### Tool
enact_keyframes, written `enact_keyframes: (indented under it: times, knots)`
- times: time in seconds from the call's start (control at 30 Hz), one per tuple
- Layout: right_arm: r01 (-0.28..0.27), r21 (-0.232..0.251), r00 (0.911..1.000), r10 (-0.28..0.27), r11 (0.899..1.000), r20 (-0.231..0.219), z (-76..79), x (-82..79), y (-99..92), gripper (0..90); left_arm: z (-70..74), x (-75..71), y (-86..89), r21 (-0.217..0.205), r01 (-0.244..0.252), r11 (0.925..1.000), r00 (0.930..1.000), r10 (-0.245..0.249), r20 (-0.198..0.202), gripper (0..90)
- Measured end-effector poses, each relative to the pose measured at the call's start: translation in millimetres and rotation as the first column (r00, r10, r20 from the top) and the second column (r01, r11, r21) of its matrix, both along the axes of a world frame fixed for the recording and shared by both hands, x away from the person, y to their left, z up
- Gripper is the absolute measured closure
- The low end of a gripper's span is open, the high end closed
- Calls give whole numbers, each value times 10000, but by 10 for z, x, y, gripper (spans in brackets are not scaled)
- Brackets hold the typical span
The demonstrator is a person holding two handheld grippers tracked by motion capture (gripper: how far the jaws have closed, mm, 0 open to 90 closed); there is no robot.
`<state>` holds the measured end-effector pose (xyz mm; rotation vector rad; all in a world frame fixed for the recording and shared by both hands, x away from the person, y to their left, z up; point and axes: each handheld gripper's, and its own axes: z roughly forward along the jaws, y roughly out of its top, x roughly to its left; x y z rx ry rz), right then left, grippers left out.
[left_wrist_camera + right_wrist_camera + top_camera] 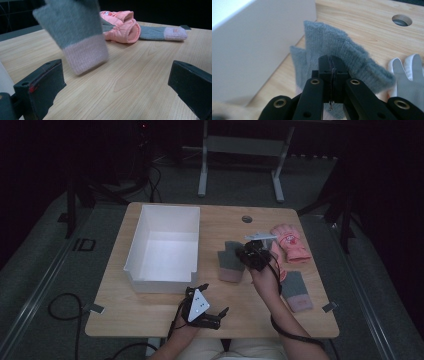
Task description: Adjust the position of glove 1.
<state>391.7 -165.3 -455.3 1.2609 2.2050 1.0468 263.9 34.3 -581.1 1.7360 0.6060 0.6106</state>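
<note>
A grey knit glove with a pink cuff (229,261) hangs just above the table beside the white box (150,279). My right gripper (246,254) is shut on its edge. The right gripper view shows the jaws closed (332,72) with the grey knit (342,50) pinched between them. In the left gripper view the same glove (72,32) hangs tilted, its cuff near the wood. My left gripper (215,298) rests near the table's front edge, wide open (115,85) and empty. A matching grey glove (297,291) lies flat at the right.
A pink padded glove (290,242) lies at the back right, also seen in the left gripper view (122,25) beside the second grey glove (162,33). A white glove (409,72) lies by the held one. A cable hole (247,219) is in the tabletop.
</note>
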Motion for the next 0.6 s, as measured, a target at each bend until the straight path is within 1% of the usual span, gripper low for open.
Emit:
enact_keyframes:
  times: [0.03,0.07,0.2,0.33,0.37,0.43,0.47,0.5,0.53,0.6]
  knots:
    - [-66,53,9999,66,10000,85,60,-121,-32,888,0,-1,-1,7,-5,10000,10000,5,6,3]
    - [-66,53,9999,66,10000,85,60,-121,-32,888,0,-3,-1,3,-2,10000,10000,2,22,3]
    - [-153,325,9993,141,9994,352,187,-386,-114,888,0,-2,-3,39,-11,10000,10000,11,56,3]
    - [-297,350,9973,273,9989,675,282,-634,-152,889,0,-3,-5,20,-22,10000,10000,22,55,3]
    - [-307,352,9973,283,9989,676,286,-688,-163,888,0,-2,-6,25,-28,10000,10000,28,51,3]
    - [-433,356,9977,413,9984,534,247,-762,-185,888,0,-4,-5,42,-21,10000,10000,20,59,3]
    - [-451,254,9981,440,9987,423,192,-787,-191,888,1,-3,-4,57,-20,10000,10000,20,72,3]
    - [-501,165,9987,499,9986,105,79,-769,-202,888,0,-4,-6,59,-29,10000,10000,29,58,3]
    - [-501,165,9987,499,9986,105,79,-769,-202,888,1,-4,-7,73,-32,10000,10000,32,45,3]
    - [-550,60,9979,552,9985,-337,-83,-709,-210,888,1,-5,-6,70,-31,10000,10000,31,58,3]
